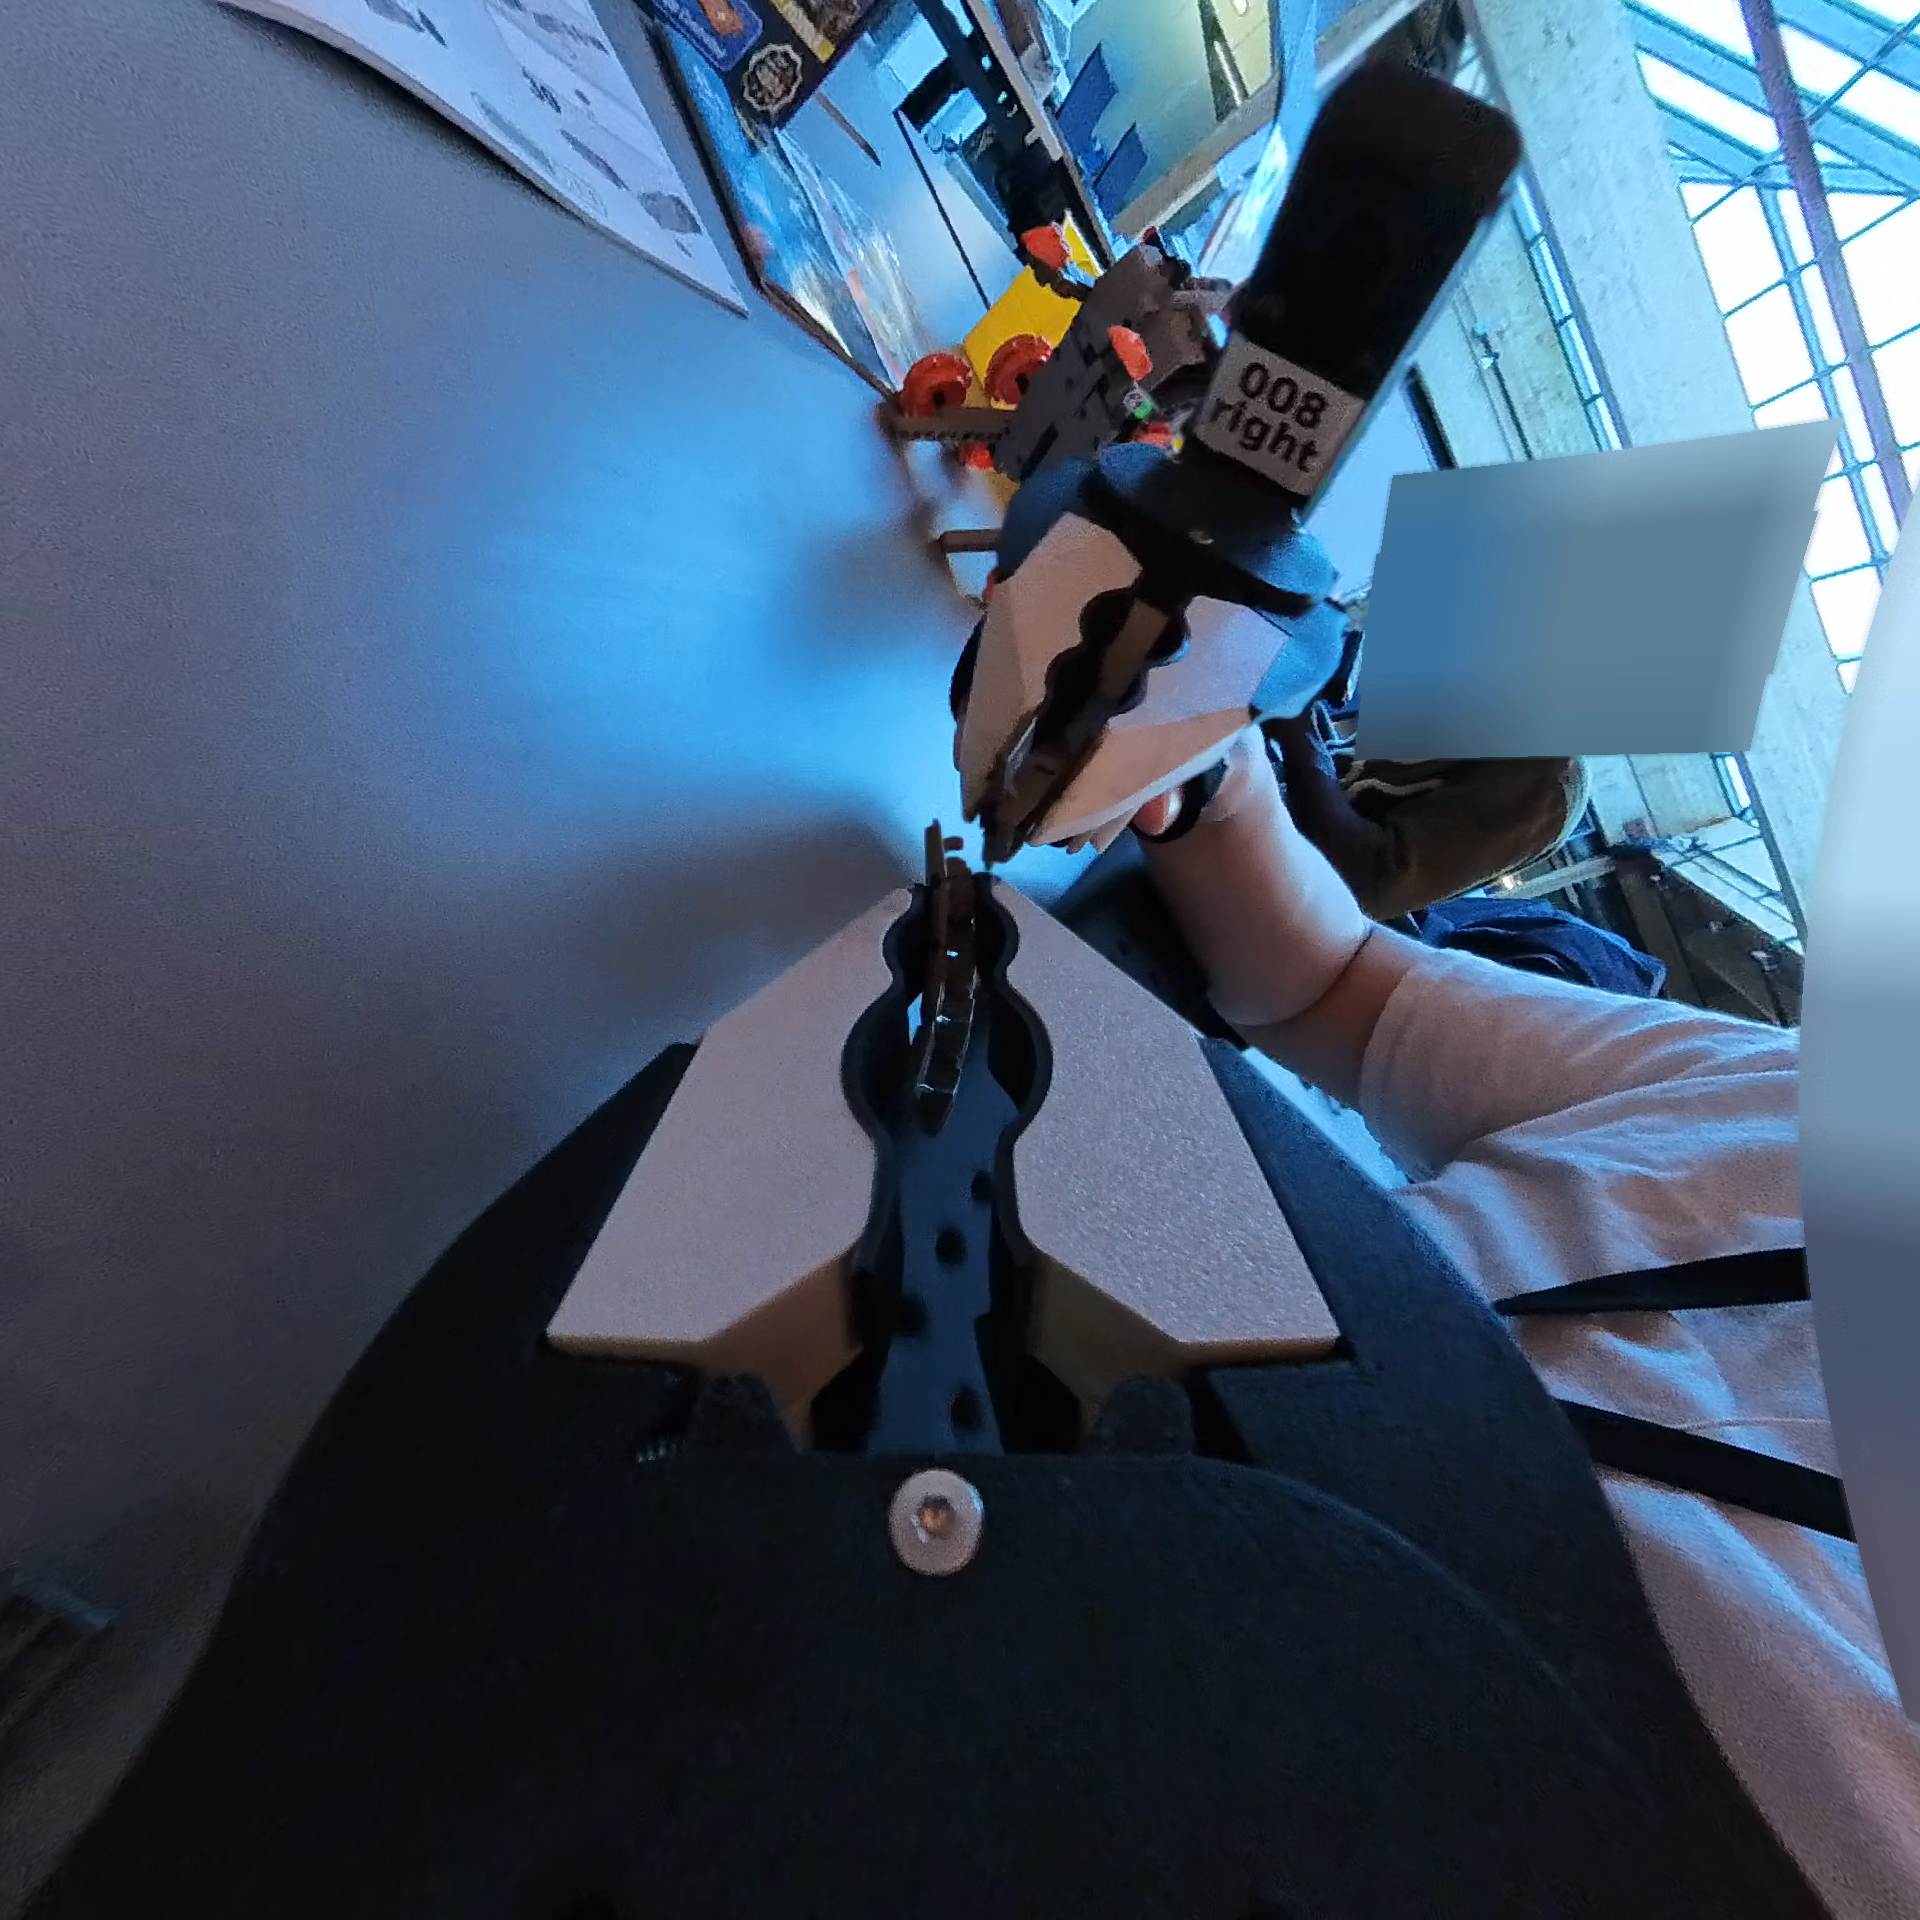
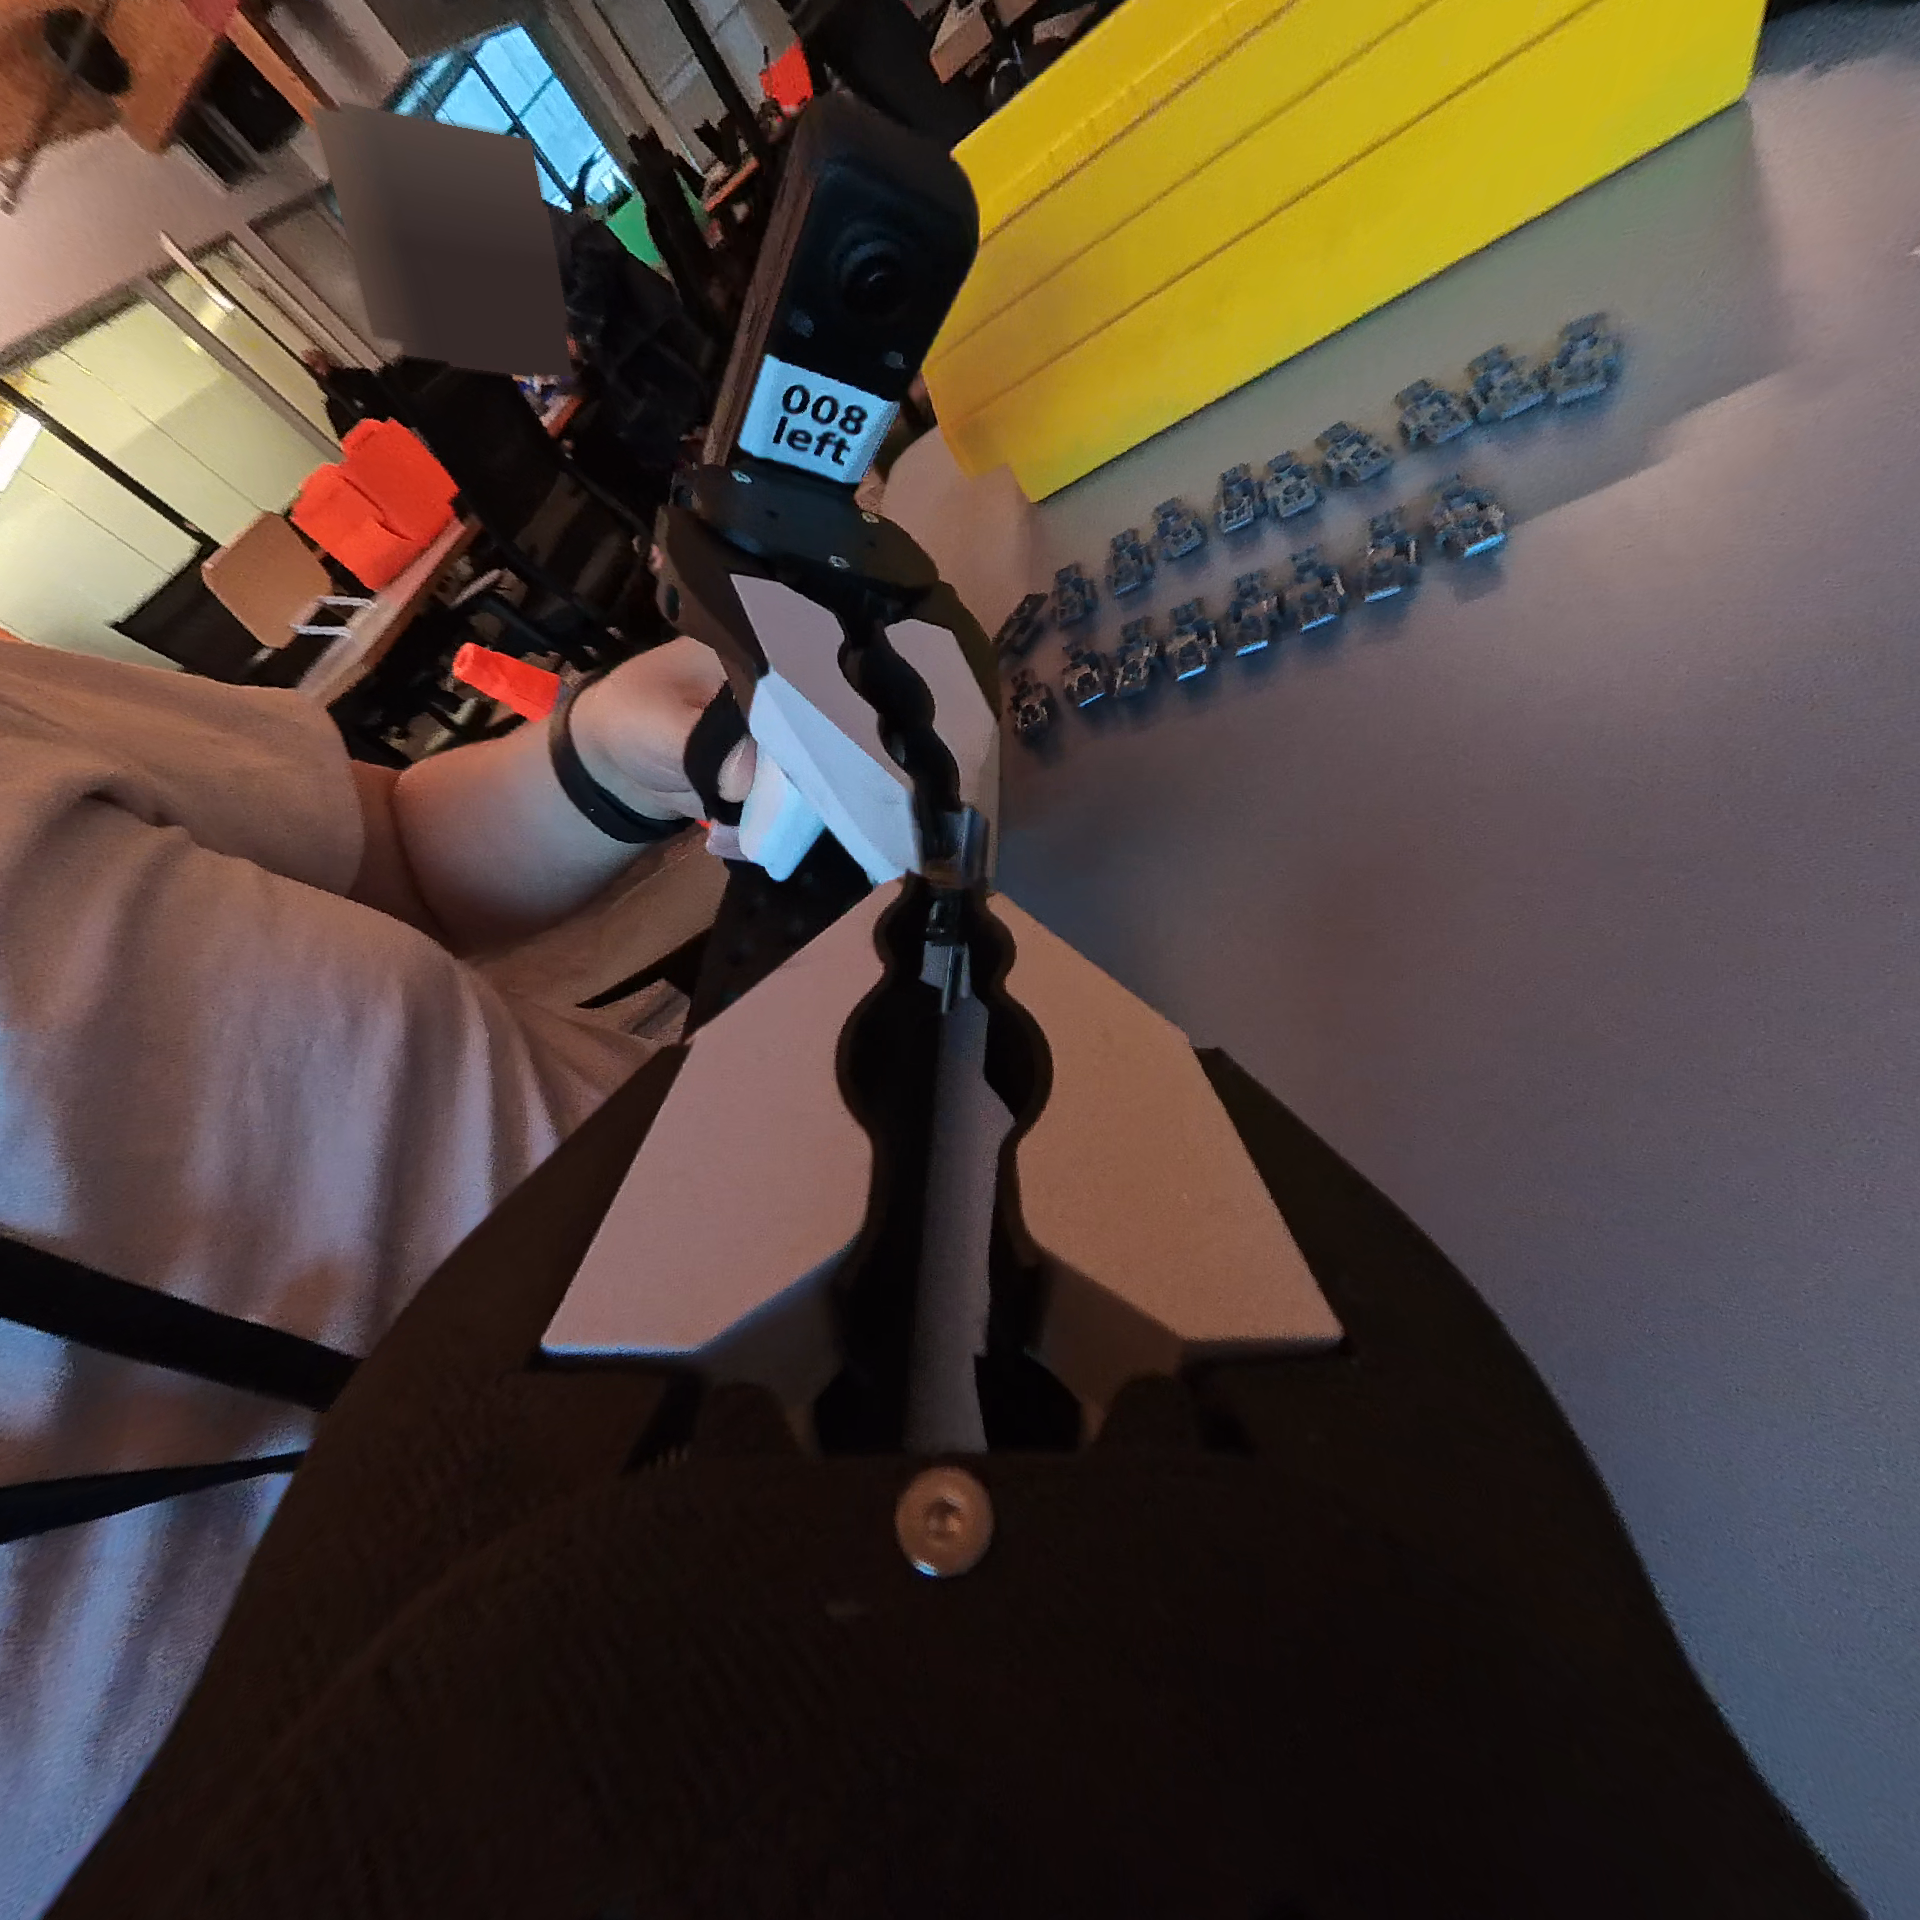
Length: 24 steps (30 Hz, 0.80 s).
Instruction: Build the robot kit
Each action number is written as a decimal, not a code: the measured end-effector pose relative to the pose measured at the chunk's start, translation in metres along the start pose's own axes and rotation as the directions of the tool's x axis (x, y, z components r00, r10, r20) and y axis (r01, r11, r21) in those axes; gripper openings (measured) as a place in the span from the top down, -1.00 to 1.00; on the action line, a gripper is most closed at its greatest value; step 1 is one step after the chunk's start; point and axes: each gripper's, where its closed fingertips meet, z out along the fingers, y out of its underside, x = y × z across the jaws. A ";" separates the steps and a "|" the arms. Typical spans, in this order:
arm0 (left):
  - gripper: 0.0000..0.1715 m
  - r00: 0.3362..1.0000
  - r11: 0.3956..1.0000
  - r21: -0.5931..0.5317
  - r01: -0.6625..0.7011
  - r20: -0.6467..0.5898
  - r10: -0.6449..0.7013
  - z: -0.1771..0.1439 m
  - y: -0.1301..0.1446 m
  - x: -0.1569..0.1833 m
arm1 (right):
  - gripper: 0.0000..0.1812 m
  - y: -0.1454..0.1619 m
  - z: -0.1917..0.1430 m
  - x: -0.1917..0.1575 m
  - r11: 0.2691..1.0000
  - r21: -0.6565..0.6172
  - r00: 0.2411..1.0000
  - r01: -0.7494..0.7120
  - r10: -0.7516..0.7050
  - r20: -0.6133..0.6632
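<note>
My left gripper (image 1: 951, 894) is shut on a short curved strip of dark track links (image 1: 948, 997), held on edge above the grey table (image 1: 416, 727). My right gripper (image 1: 1000, 831) comes in from the upper right, its tips almost touching the strip's top end. In the right wrist view my right gripper (image 2: 951, 896) is shut on a small dark grey link (image 2: 948, 961). The left gripper (image 2: 961, 831) meets it tip to tip just above the table (image 2: 1455, 1039). A hand holds each gripper.
Two rows of several small dark links (image 2: 1299, 561) lie on the table beside a yellow box (image 2: 1299, 208). A brick vehicle with a yellow body and orange wheels (image 1: 1029, 353), an open booklet (image 1: 540, 125) and a printed box (image 1: 821, 249) lie farther off.
</note>
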 end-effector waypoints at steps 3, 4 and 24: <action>0.94 1.000 1.000 0.002 0.003 0.011 -0.003 0.001 -0.001 -0.002 | 0.93 -0.001 0.000 0.001 0.998 -0.009 0.997 0.057 -0.058 -0.048; 0.93 1.000 1.000 -0.001 0.004 0.013 -0.004 0.001 -0.001 -0.002 | 0.93 -0.002 0.000 0.002 0.998 -0.005 0.996 0.069 -0.069 -0.062; 0.93 0.998 0.998 -0.025 0.053 0.014 -0.053 0.005 0.003 -0.005 | 0.93 0.010 0.005 0.008 0.984 -0.052 0.985 -0.168 0.170 0.035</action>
